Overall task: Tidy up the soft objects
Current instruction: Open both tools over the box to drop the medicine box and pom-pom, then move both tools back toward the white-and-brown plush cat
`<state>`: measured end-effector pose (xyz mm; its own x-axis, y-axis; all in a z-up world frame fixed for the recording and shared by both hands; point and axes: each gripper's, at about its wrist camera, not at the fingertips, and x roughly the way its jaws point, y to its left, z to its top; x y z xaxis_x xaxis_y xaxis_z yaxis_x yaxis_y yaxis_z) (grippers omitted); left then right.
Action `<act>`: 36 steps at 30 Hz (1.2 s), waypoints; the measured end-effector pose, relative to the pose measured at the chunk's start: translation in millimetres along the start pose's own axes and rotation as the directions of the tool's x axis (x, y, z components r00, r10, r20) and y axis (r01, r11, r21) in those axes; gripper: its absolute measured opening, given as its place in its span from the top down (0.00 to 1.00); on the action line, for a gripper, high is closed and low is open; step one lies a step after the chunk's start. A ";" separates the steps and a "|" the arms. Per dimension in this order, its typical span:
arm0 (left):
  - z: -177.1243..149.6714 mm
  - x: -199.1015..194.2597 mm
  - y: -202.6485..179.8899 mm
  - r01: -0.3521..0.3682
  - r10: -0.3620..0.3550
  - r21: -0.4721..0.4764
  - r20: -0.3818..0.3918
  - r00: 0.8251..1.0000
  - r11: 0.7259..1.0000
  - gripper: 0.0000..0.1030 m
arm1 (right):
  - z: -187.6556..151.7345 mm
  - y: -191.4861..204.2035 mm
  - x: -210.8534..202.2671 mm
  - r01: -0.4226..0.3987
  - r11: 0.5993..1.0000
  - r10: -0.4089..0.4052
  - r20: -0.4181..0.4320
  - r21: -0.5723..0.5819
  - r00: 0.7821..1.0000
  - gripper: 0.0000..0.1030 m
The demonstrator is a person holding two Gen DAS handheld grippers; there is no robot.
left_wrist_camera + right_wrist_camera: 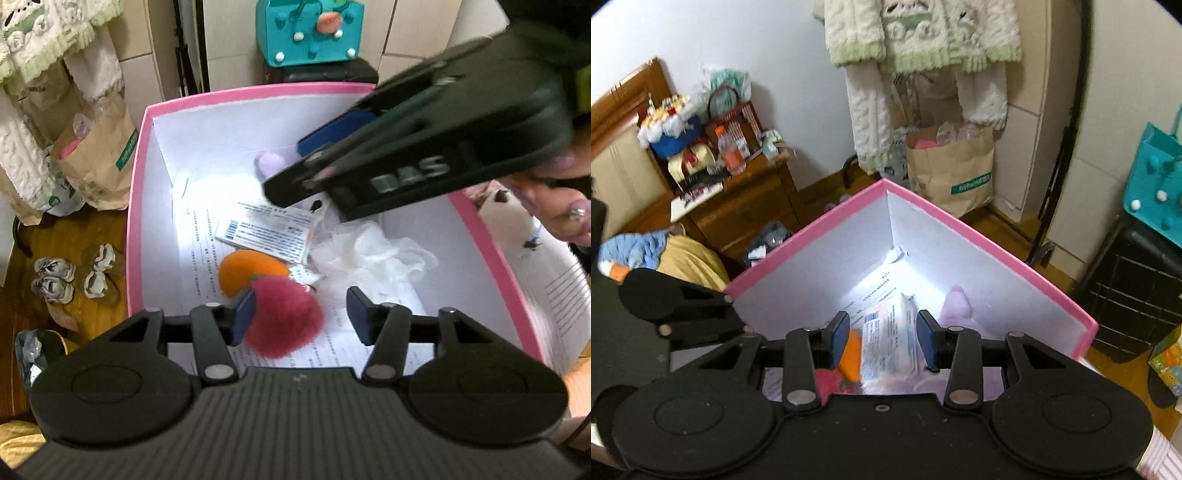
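Left gripper (301, 314): open over the pink puff (284, 317), not squeezing it.
Right gripper (882, 338): holds a packet (888, 343).
Box (136, 192): pink rim.

Colour rundown, cos there's plenty going on: the box (137, 206) has a bubblegum-pink rim and outside, plain white walls inside, with white sheets of small black print (207, 266) lining the bottom. In it sit a fuzzy magenta pom-pom (291, 317), a bright orange plush (240, 273), a pale lilac soft thing (271, 162), a crumpled white bag (373, 254) and a white packet with blue print and a barcode (266, 232). Both grippers are matte black with navy-blue pads (356, 314). Outside: a teal felt bag with white pom-pom dots (310, 29), a kraft-brown paper bag with a green label (955, 173), and a cream knit trimmed in soft green (923, 33).
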<state>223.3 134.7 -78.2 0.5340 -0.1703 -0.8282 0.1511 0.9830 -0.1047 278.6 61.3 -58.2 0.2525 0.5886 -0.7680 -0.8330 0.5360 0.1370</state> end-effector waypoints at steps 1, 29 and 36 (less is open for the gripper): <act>-1.2 -4.4 -0.6 0.007 -0.006 -0.005 0.011 1.000 1.000 0.44 | -3.8 2.9 -9.0 0.005 1.000 -0.005 0.015 0.002 1.000 0.56; -58.6 -121.5 -63.5 -0.110 0.107 0.031 0.088 0.990 0.993 0.31 | -95.7 62.4 -158.8 0.033 0.999 -0.038 0.139 0.041 0.990 0.44; -79.5 -138.0 -92.6 -0.119 0.111 0.092 0.088 0.990 0.989 0.27 | -122.4 74.2 -185.7 0.052 0.998 -0.057 0.171 0.035 0.984 0.34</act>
<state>69.5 72.7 2.1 0.6189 -0.0655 -0.7827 0.1623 0.9857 0.0459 109.6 -82.3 18.0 0.3802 0.6516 -0.6564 -0.8011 0.5867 0.1184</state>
